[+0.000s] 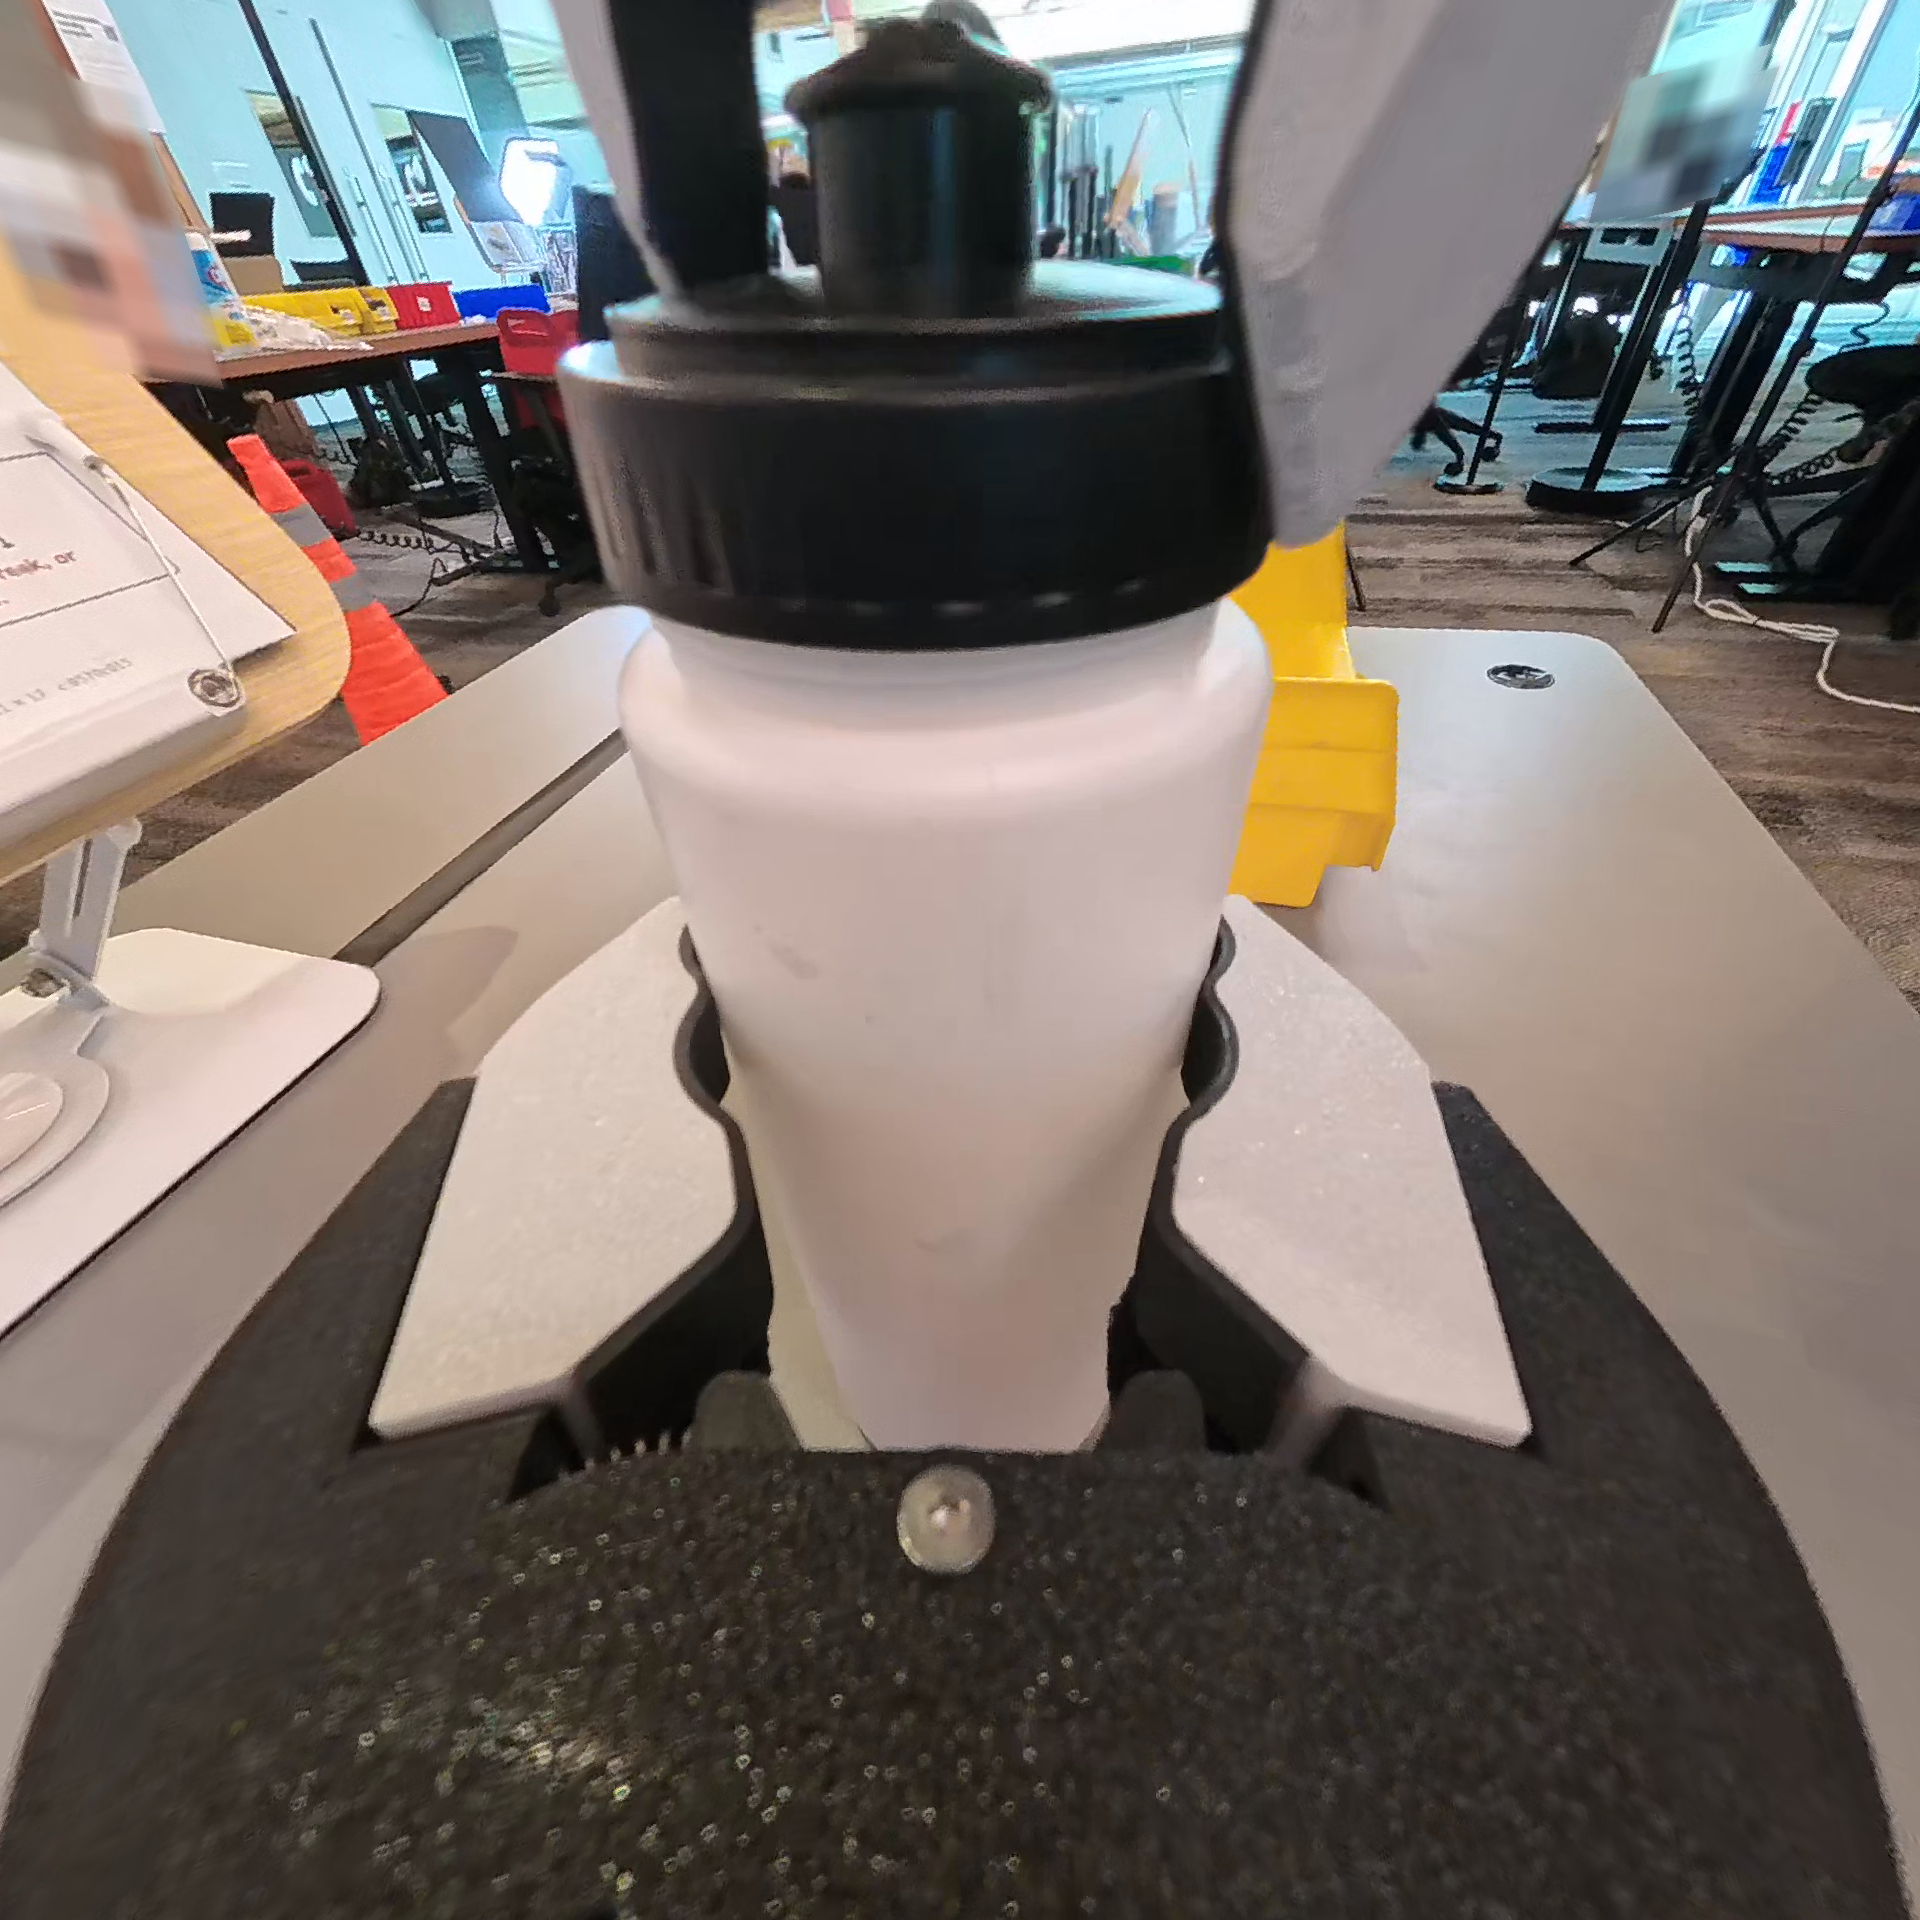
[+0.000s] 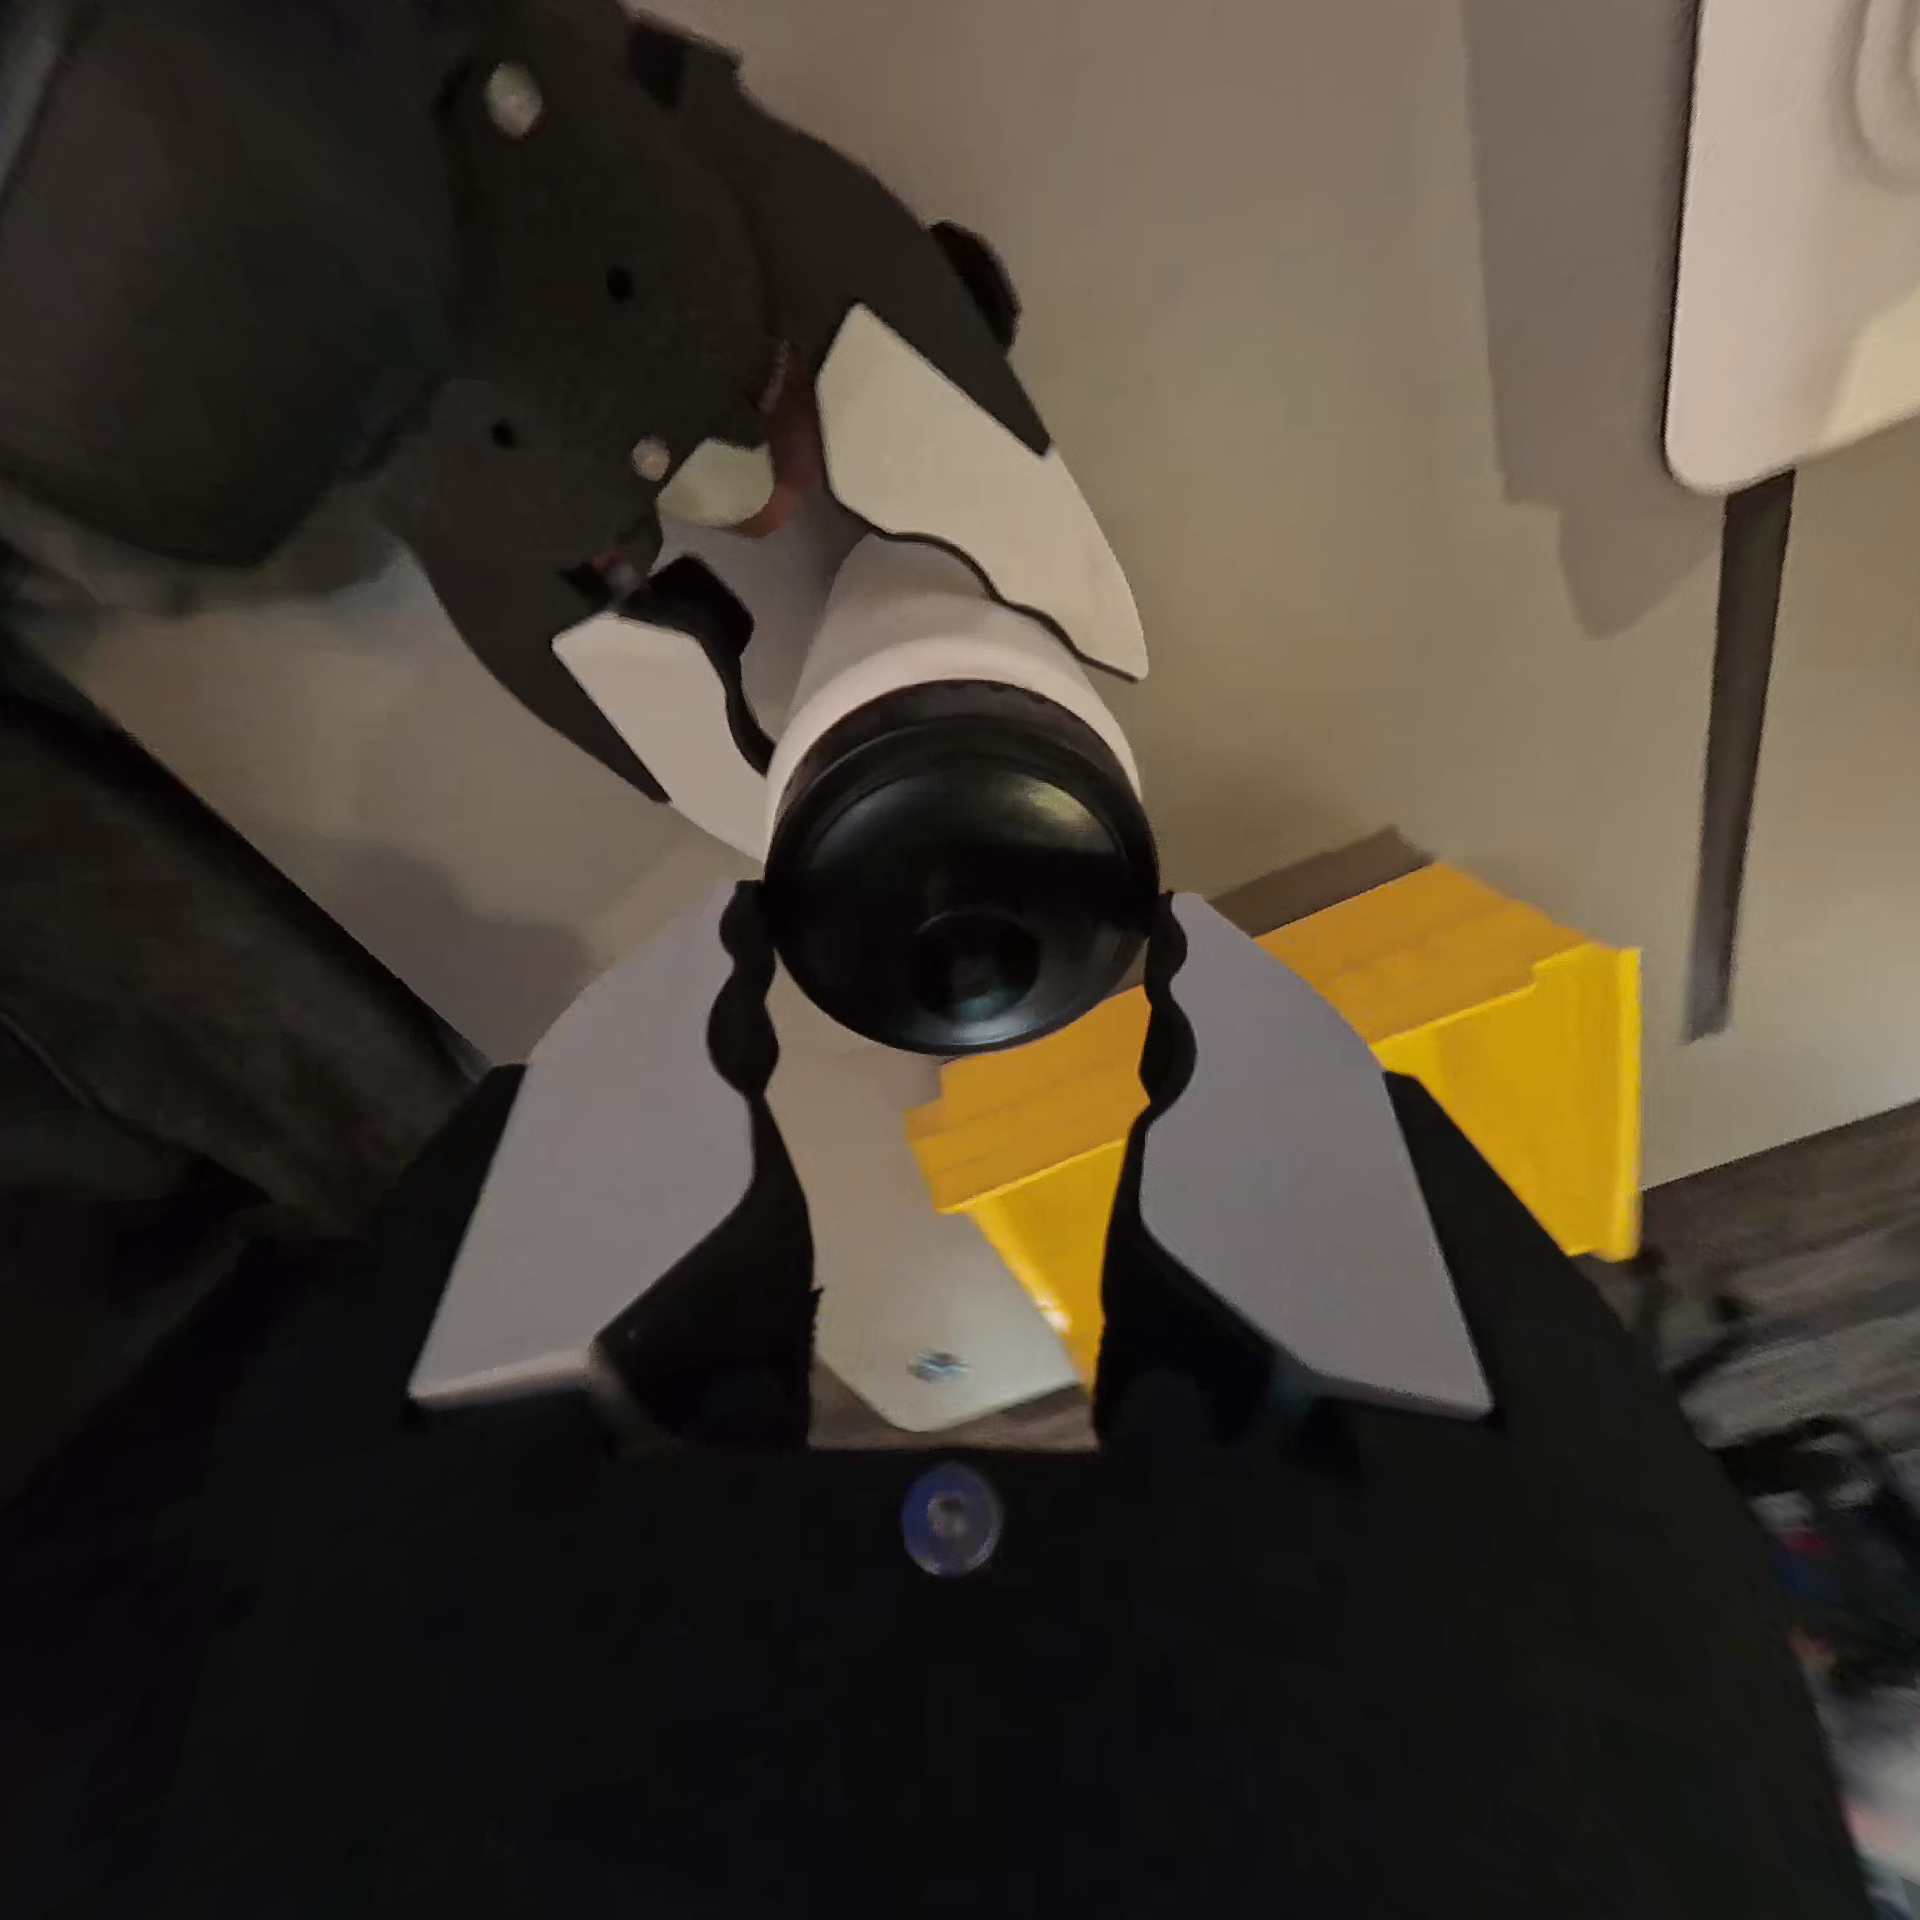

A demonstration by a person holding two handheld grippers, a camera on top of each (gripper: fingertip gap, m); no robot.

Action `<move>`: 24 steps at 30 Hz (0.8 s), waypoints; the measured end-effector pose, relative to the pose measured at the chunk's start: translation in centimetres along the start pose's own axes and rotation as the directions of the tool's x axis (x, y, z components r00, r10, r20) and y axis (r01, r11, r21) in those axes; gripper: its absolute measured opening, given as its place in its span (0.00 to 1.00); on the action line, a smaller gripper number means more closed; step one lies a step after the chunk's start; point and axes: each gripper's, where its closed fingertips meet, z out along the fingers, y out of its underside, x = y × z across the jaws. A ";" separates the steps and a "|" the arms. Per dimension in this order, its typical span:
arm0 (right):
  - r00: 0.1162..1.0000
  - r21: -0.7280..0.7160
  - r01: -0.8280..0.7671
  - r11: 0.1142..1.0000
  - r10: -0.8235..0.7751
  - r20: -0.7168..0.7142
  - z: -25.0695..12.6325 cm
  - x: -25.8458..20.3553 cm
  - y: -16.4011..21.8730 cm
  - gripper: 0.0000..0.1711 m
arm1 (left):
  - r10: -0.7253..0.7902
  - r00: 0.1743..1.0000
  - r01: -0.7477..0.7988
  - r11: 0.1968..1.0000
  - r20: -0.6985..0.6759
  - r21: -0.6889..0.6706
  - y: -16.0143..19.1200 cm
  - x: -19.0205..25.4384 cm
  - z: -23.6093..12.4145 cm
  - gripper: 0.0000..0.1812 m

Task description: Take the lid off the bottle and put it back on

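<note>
Bottle (image 1: 945,987) gripped upright in the left tongs (image 1: 951,1023), lid (image 1: 914,488) on.

Left tongs are clamped on the white bottle's body, holding it above the grey counter (image 1: 1621,935). The black lid sits on the bottle's neck, spout up. Right tongs (image 2: 951,935) come down from above, and their fingers (image 2: 1164,987) press against both sides of the lid's rim, closed on it. A yellow bin (image 2: 1455,1081) stands on the counter just behind the bottle; whether anything is in the bin cannot be told. A white stand (image 1: 187,997) rests on the counter, well apart from the bottle.
</note>
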 end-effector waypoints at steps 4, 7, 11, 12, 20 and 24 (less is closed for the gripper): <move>0.949 0.091 -0.316 0.944 0.312 0.049 0.1 0.5 -1.0 0.41 | -0.046 0.999 0.046 0.999 0.015 0.004 0.0 -0.6 -0.1 0.48; 0.948 0.087 -0.317 0.944 0.314 0.052 0.1 0.5 -0.9 0.41 | -0.033 0.999 0.033 0.999 0.014 0.006 0.1 -0.5 -0.1 0.48; 0.989 0.089 -0.129 0.988 0.122 0.084 -0.2 0.3 -0.5 0.40 | -0.022 1.000 0.022 1.000 0.010 0.005 0.1 -0.4 -0.1 0.48; 0.995 0.125 -0.016 0.992 0.004 0.095 -0.5 0.4 -0.5 0.39 | -0.023 1.000 0.023 1.000 0.009 0.007 0.1 -0.4 -0.1 0.48; 0.749 0.773 0.562 0.295 -0.579 -0.324 -8.2 2.0 -3.6 0.47 | -0.030 0.999 0.031 0.999 -0.015 0.029 0.0 -0.3 -0.1 0.48; 0.483 0.504 0.815 0.288 -0.818 -0.314 -4.3 1.9 0.0 0.37 | -0.023 0.999 0.024 1.000 -0.022 0.019 0.0 -0.1 -0.1 0.48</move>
